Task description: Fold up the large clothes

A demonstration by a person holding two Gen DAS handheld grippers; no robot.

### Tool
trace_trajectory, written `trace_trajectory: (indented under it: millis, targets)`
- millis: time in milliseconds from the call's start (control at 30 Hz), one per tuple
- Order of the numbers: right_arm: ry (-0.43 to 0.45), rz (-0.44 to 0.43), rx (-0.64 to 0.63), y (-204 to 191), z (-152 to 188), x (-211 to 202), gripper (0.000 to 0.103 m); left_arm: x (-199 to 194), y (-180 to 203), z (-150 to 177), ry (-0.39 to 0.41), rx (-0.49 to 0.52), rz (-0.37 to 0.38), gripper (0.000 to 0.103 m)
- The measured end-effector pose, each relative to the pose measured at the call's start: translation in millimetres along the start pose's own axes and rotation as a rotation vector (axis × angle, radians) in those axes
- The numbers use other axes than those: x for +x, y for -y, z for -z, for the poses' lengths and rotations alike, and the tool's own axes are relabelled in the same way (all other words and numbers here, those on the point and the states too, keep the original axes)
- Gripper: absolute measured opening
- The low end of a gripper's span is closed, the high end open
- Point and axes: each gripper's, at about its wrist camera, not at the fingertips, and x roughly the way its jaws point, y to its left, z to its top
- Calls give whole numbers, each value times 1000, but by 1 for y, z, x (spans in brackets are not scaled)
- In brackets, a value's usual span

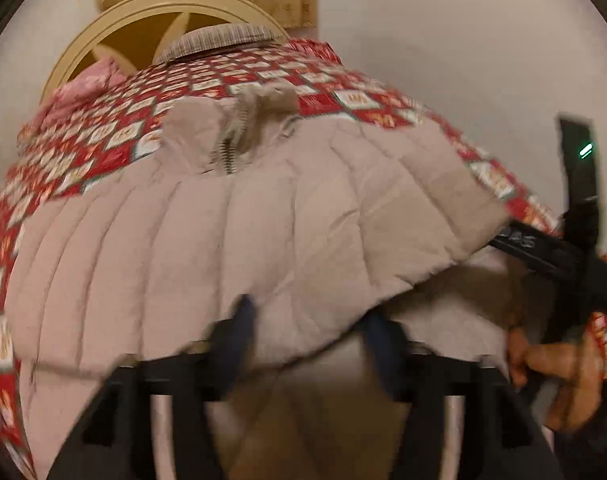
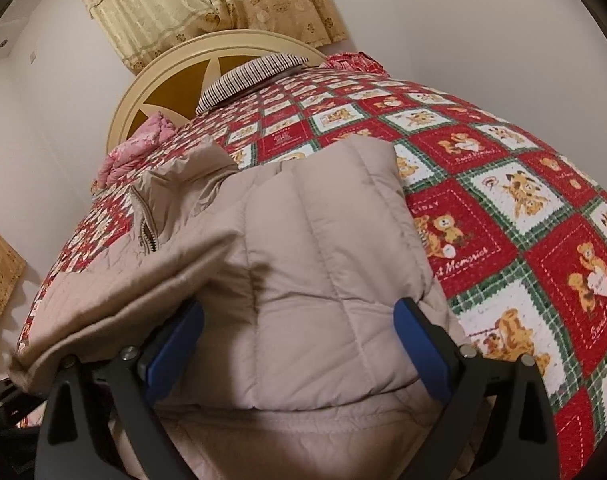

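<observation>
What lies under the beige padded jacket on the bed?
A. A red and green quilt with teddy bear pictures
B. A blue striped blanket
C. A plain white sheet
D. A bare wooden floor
A: the beige padded jacket lies spread on a quilt of red and white squares with green plaid borders, and teddy bears show in the squares.

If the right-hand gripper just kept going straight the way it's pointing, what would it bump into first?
Most likely the beige puffer jacket. The right gripper has its jaws standing open, and quilted fabric fills the space between and ahead of them. Whether the jacket already touches them is unclear. The quilt lies beyond.
</observation>
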Motion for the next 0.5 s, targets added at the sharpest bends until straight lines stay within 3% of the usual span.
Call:
trace_trajectory:
  millis: [167,233,300,400,467,500]
  targets:
    - [1,-3,4,0,0,0,98,-42,-44,27,79,-183,20,72]
    - [1,-2,4,1,0,0,98,-52,-70,33,124,-262,-23,72]
    - [5,-3,9,2,-1,-1,98,-57,-98,37,157,-345,-114,72]
    - [21,-18,42,7,-1,-8,98,-54,-138,53,156,-463,-216,72]
    - [35,-43,90,13,-1,-22,97,-43,-156,69,141,-527,-224,72]
    - [48,-44,107,16,-1,-30,96,-36,-165,78,134,-571,-183,72]
